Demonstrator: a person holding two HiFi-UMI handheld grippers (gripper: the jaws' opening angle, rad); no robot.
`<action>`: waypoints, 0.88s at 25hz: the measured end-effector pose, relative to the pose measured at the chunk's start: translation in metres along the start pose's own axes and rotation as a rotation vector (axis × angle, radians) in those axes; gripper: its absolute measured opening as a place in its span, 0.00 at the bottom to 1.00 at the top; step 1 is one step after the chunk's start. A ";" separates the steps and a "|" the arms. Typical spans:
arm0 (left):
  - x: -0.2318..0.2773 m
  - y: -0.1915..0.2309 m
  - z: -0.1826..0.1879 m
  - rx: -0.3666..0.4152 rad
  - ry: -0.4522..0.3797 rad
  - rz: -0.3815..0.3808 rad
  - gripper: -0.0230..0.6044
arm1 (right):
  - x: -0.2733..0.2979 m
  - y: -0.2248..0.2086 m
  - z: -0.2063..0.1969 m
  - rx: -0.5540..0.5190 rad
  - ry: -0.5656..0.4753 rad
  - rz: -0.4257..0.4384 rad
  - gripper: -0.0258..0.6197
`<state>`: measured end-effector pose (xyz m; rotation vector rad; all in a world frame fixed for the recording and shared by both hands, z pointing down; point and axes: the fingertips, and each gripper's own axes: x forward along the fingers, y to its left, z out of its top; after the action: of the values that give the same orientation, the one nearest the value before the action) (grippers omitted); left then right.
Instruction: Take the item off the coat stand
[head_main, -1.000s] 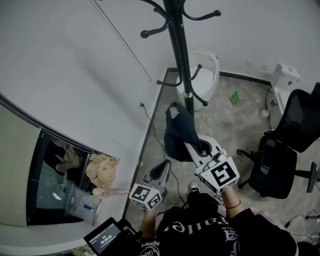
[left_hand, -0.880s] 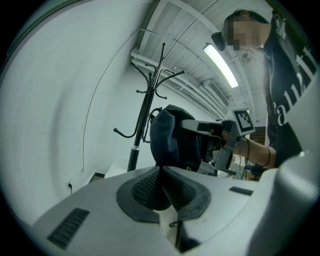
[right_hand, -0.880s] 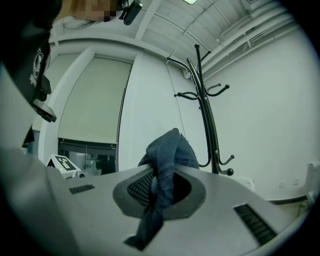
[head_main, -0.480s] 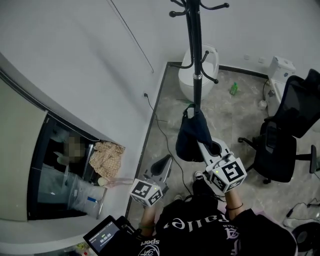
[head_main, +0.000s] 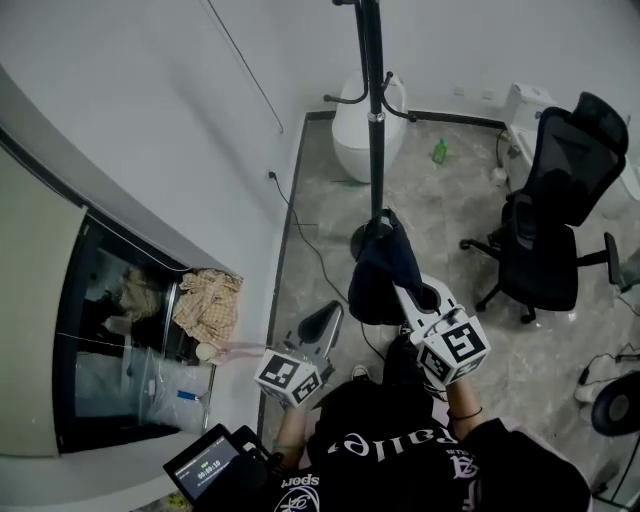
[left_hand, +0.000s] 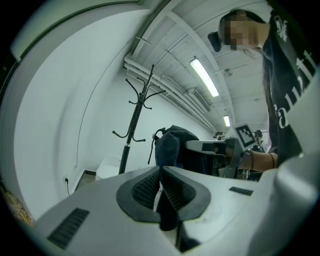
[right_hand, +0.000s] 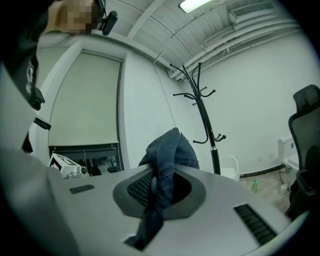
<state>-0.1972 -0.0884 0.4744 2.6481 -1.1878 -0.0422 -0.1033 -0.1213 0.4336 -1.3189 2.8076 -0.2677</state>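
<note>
Item: dark blue denim-like cloth bundle (head_main: 383, 268), off the tall black metal coat stand (head_main: 375, 130), on its near side. Holder: my right gripper (head_main: 404, 297), jaws clamped on the fabric, which droops downward. My left gripper (head_main: 322, 328): jaws together, empty, left of the bundle.

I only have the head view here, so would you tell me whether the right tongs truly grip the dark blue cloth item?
Observer: Yes. In the right gripper view the right tongs are shut on the dark blue cloth item, with a fold pinched between the ribbed pads.
Operator: From above it overlaps the black metal coat stand. Is it caught there?
Observer: No. The left gripper view shows the stand apart to the item's left, its hooks bare.
Operator: And the left tongs?
Observer: Shut, with nothing between them.
</note>
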 end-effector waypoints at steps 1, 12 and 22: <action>-0.003 -0.006 -0.004 -0.003 0.007 -0.018 0.04 | -0.008 0.002 -0.003 -0.001 0.001 -0.017 0.08; -0.006 -0.053 -0.009 0.003 0.006 -0.106 0.04 | -0.068 0.004 0.001 -0.007 -0.018 -0.112 0.08; 0.014 -0.130 -0.014 0.008 -0.011 -0.124 0.04 | -0.151 -0.019 0.000 -0.004 0.001 -0.127 0.08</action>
<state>-0.0910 -0.0121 0.4596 2.7287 -1.0270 -0.0737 0.0080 -0.0181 0.4292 -1.5013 2.7304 -0.2666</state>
